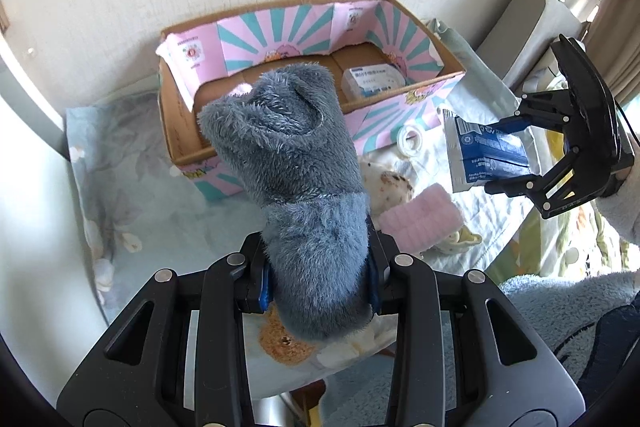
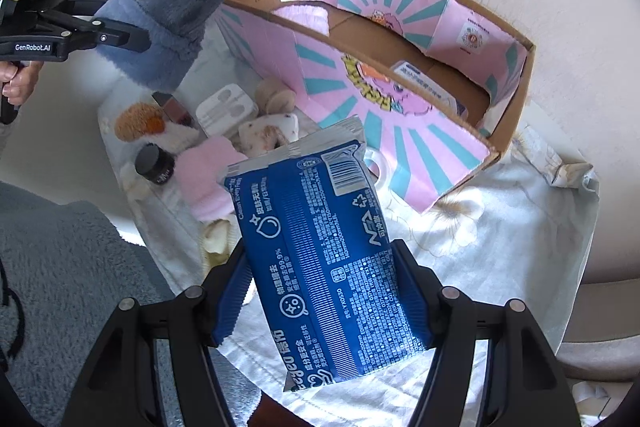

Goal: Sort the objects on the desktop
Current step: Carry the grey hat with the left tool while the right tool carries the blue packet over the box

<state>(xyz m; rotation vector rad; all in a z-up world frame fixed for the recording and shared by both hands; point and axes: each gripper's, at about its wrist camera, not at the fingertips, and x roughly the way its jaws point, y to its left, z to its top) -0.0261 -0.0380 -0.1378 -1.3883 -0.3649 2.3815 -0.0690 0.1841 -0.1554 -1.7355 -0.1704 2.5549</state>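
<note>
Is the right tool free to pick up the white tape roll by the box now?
Probably not: the right tool is shut on the blue wipes pack, which must go first. The tape roll itself lies uncovered.

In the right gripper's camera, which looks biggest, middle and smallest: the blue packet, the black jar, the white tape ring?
1. blue packet, though it's closest to the camera.
2. and 3. black jar and white tape ring look alike; the ring is partly hidden.
</note>
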